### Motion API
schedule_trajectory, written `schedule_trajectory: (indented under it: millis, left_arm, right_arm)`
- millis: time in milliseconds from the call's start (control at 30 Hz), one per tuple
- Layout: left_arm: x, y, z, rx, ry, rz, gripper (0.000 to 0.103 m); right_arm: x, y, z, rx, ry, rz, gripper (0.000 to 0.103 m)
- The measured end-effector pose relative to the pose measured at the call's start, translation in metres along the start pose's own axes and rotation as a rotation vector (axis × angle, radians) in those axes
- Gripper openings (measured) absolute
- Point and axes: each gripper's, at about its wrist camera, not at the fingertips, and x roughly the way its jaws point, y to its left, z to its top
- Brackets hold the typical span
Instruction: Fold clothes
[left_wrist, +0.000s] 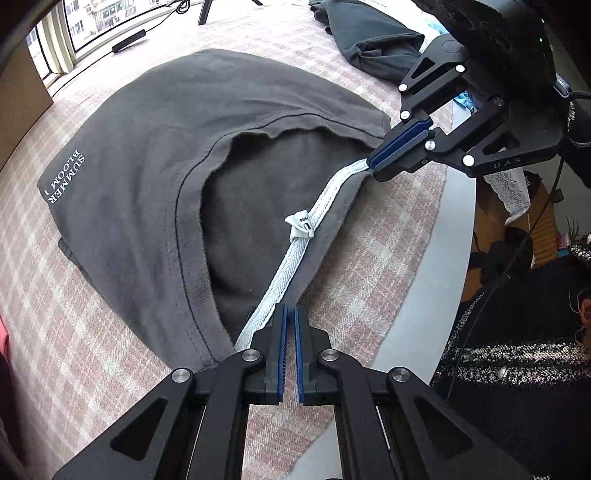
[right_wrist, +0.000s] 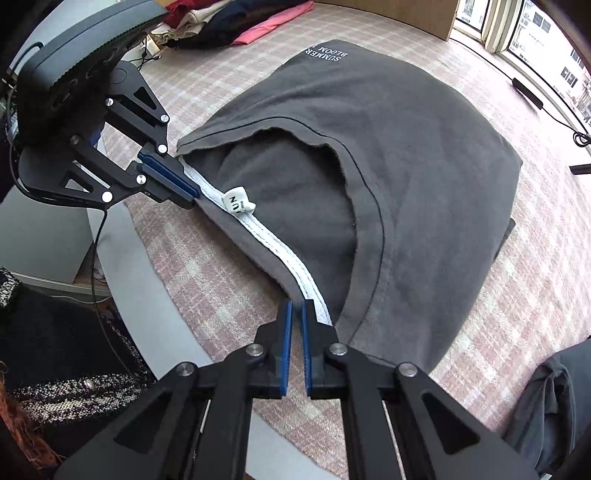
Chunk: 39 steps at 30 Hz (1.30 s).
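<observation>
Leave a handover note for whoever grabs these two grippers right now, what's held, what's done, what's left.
Left hand-held gripper: shut on one end of the grey T-shirt's white-taped collar.
Right hand-held gripper: shut on the other end, collar stretched between them.
Shirt lies on the pink plaid cloth, neck toward the person, tag showing.
Folded grey garment sits aside; unfolded pile waits.
Left: fold this shirt, then the pile.

Left gripper (left_wrist: 290, 314): black linkage arms, triangular cut-outs, silver round rivets, blue ribbed pads (left_wrist: 282, 354). Right gripper (left_wrist: 373, 162): same build, pale "DAS" lettering on arm behind pads, black round housing above, green light, thin black cable trailing. Sleeve (left_wrist: 517, 354): black-and-white speckled tweed below right gripper.
</observation>
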Motion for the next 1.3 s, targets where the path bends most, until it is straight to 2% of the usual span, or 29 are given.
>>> schedule_trajectory:
  millis: [33,100,200,267,367,433,500,533,567,600,633,667,733,867,1000,1067,1300]
  left_arm:
    - [-0.009,-0.002,0.000,0.003,-0.020,0.010,0.011]
    - [-0.026,-0.004,0.005,0.005,-0.079,0.037,0.025]
    - [-0.027,0.007,0.020,-0.043,-0.143,0.053,0.028]
    - [-0.006,0.017,0.024,-0.079,-0.118,0.055,0.028]
    - [0.020,0.020,0.012,-0.104,-0.063,0.054,0.028]
    - [0.016,0.017,0.003,-0.124,-0.069,0.059,0.028]
    - [0.005,0.016,-0.003,-0.191,-0.058,0.075,0.028]
    - [-0.006,0.014,-0.004,-0.230,-0.084,0.107,0.028]
    - [-0.016,0.012,-0.005,-0.269,-0.110,0.139,0.037]
    - [-0.026,0.011,-0.004,-0.311,-0.137,0.179,0.056]
    - [-0.034,0.011,-0.003,-0.354,-0.163,0.232,0.065]
    - [-0.041,0.011,-0.002,-0.387,-0.186,0.287,0.075]
    - [-0.051,0.020,0.000,-0.420,-0.224,0.346,0.075]
    - [-0.058,0.058,-0.006,-0.508,-0.234,0.383,0.075]
    - [-0.052,0.074,-0.007,-0.580,-0.249,0.411,0.075]
    - [-0.047,0.080,-0.011,-0.629,-0.253,0.403,0.075]
    - [-0.049,0.113,-0.042,-0.838,-0.292,0.291,0.075]
  right_arm:
    - [-0.012,-0.005,0.000,0.033,-0.045,0.034,0.010]
    - [-0.034,-0.020,0.002,0.117,-0.142,0.070,0.020]
    - [-0.034,-0.035,0.012,0.205,-0.213,-0.001,0.022]
    - [-0.016,-0.043,0.021,0.248,-0.203,-0.018,0.022]
    - [0.013,-0.054,0.015,0.288,-0.122,-0.054,0.022]
    - [0.015,-0.054,0.002,0.306,-0.107,-0.050,0.022]
    - [0.003,-0.057,-0.010,0.356,-0.107,-0.029,0.023]
    - [-0.005,-0.059,-0.015,0.388,-0.127,-0.029,0.028]
    - [-0.013,-0.061,-0.020,0.417,-0.162,-0.042,0.034]
    - [-0.021,-0.064,-0.025,0.446,-0.200,-0.072,0.050]
    - [-0.028,-0.068,-0.027,0.473,-0.233,-0.115,0.064]
    - [-0.032,-0.073,-0.027,0.499,-0.256,-0.152,0.066]
    - [-0.033,-0.087,-0.027,0.555,-0.276,-0.190,0.067]
    - [-0.026,-0.105,-0.025,0.619,-0.267,-0.178,0.067]
    - [-0.017,-0.115,-0.019,0.648,-0.266,-0.158,0.067]
    - [-0.012,-0.119,-0.016,0.662,-0.266,-0.149,0.067]
    - [-0.007,-0.125,-0.008,0.678,-0.274,-0.148,0.067]
